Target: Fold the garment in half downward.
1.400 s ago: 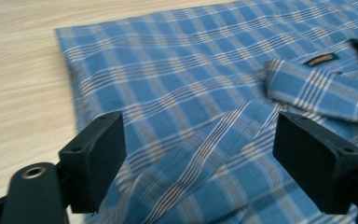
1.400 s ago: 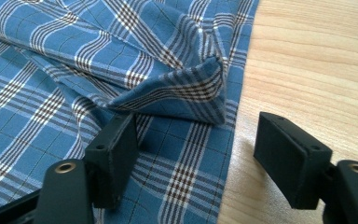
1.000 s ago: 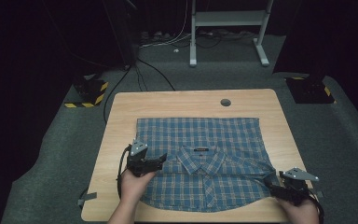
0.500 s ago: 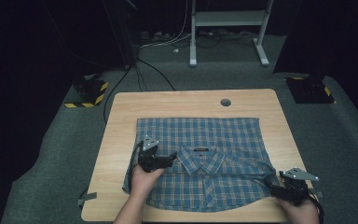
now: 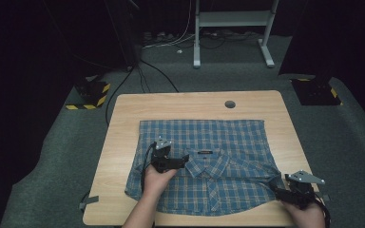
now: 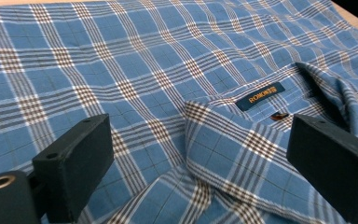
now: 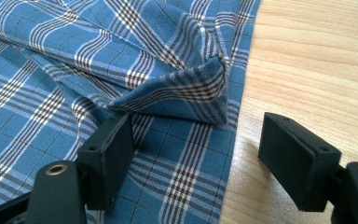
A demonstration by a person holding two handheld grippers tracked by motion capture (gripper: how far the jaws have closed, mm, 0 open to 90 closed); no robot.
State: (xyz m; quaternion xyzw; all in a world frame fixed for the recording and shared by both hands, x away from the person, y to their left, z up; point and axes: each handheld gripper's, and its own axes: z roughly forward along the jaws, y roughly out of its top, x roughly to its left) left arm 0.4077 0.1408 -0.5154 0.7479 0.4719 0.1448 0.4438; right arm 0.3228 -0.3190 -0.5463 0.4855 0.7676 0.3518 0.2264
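On the bench [image 5: 123,123], the shirt [image 5: 228,137] lies flat, so the left gripper [image 5: 183,160], fingers released, should pinch the collar [image 6: 223,135] at two o'clock, while the right gripper [image 5: 272,191], released, takes the cuff [image 7: 186,91] at eleven o'clock.

Black grippers [image 5: 185,160], blocky fingers [image 6: 77,163], grey three-cornered plates.

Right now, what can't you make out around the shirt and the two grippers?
- High view: shirt near hem under the person's left hand.
- Left gripper view: collar label too small to read surely.
- Right gripper view: folded cuff hides the fabric beneath; sleeve cut off at top edge.
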